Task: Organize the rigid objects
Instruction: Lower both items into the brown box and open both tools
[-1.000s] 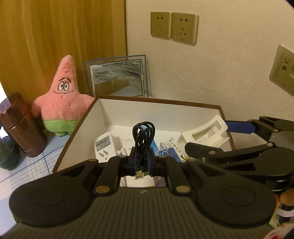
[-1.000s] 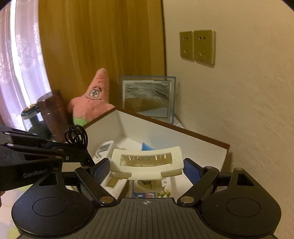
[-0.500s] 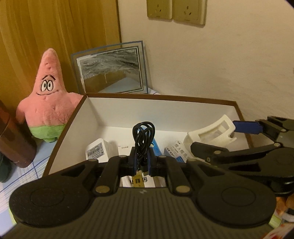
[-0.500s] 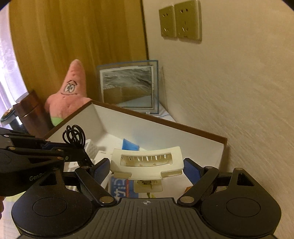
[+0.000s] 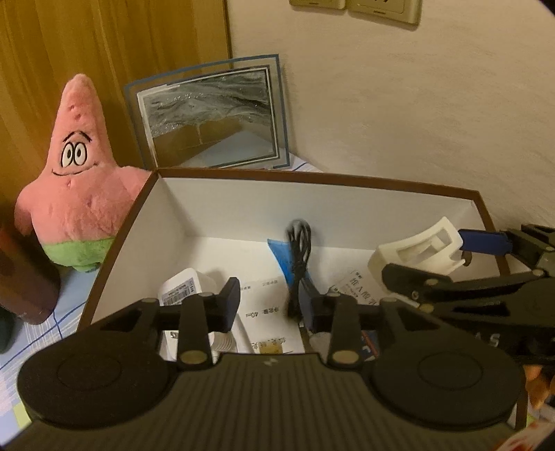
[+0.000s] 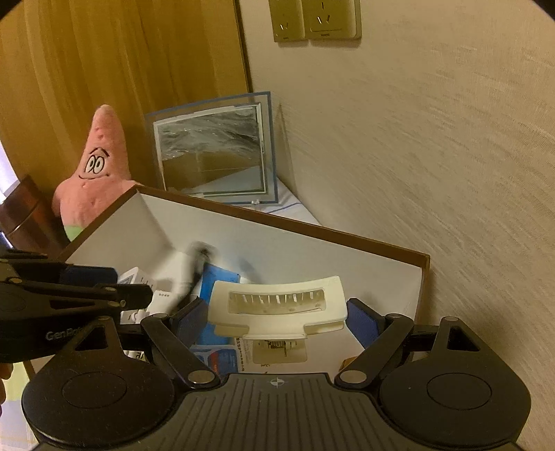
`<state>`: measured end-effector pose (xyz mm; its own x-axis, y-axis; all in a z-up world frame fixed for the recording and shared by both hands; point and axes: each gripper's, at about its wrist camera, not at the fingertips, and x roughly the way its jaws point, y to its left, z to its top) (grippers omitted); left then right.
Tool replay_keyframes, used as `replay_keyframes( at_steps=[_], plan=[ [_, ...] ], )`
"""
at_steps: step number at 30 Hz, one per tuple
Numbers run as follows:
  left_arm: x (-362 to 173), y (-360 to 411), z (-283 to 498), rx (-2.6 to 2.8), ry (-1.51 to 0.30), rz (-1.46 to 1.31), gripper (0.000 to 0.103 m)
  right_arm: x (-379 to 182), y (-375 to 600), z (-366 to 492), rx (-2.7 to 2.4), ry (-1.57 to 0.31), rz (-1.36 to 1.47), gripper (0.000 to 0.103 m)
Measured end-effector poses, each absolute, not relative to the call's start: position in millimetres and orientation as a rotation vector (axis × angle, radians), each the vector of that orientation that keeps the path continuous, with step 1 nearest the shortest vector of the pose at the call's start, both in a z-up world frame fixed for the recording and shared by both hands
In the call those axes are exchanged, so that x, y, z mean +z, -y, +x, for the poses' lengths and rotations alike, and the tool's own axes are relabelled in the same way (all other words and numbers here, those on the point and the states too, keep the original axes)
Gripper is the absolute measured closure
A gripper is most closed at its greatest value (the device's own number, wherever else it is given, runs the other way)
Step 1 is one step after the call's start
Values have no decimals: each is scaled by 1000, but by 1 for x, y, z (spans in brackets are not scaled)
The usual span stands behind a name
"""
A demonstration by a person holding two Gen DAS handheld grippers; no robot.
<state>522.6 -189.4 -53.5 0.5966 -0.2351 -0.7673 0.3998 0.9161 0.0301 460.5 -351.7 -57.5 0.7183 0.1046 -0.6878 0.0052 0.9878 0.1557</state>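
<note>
— Two things in play. First the coiled black cable point(image 5: 299, 263): it sits over the white box point(image 5: 347, 211), between the pads of the left gripper point(image 5: 270, 307), close against the right-hand pad. Blurred in both views.

— Is the left one gripping it?

— No. Its jaws have just been opening; there is a clear gap on the left-hand side of the cable, so the pads are not pressing it. Whether the cable touches the box floor, cannot tell.

— Second thing?

— Cream plastic holder point(image 6: 277, 307), slotted along its face. The right gripper point(image 6: 277, 317) has it clamped end to end between its blue pads, jaws set wide. It hangs above the right part of the box interior, clear of the contents below.

— What lies in the box?

— White adapter point(image 5: 182, 286) with a barcode label at the left, printed paper packets point(image 5: 263, 322) on the floor, a blue packet point(image 6: 218, 281) toward the back. Box walls white inside, brown on the rim.

— And around the box?

— Pink starfish plush point(image 5: 78, 184) to the left, against the wooden panel. Behind the box, a framed picture point(image 5: 210, 114) leans in the corner. Brown cylindrical container point(image 5: 24, 277) at the far left edge. Wall sockets point(image 6: 314, 19) above, on the cream wall
</note>
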Motion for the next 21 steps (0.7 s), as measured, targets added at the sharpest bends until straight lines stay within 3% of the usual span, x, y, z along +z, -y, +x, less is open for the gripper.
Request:
replay_keyframes(
  at_steps=[21],
  plan=[
    [-59,175,516,-356,-895,185,60,-55,349,463,72,-774,200,19]
  ],
)
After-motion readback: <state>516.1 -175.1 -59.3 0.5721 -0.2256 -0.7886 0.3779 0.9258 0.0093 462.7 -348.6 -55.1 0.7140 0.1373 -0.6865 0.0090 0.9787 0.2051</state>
